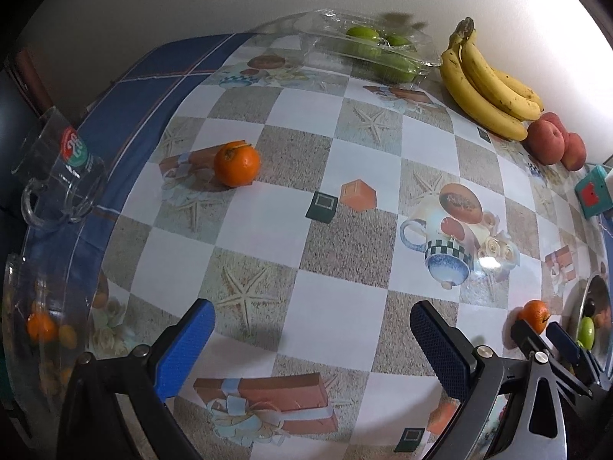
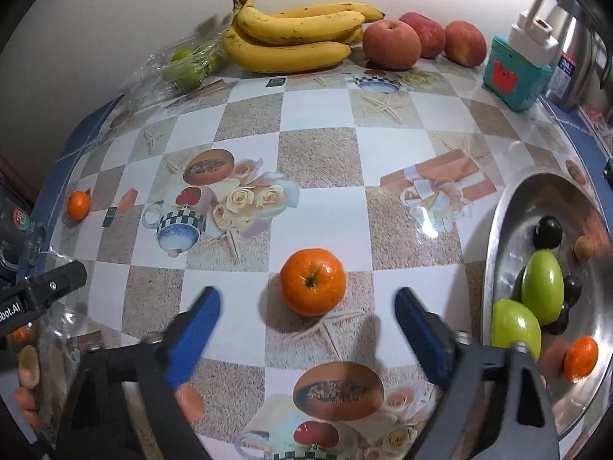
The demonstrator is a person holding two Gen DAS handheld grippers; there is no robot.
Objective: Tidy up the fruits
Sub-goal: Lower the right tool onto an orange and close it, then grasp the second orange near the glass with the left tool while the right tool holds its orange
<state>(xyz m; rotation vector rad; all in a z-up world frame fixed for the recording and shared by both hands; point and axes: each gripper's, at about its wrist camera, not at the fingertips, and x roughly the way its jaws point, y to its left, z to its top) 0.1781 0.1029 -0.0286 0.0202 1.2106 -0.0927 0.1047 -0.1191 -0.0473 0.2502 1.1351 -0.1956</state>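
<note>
Orange on the table, lying ahead of the right gripper, whose unclenched fingers straddle it for pickup; metal bowl alongside; left gripper released, empty.

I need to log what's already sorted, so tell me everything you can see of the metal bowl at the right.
The metal bowl is shiny, round and shallow, resting upright on the patterned tablecloth at the table's right edge, partly cut off by the frame. Inside lie two green fruits, a small orange, several dark round fruits and a small brownish one. Neither gripper touches it.
</note>
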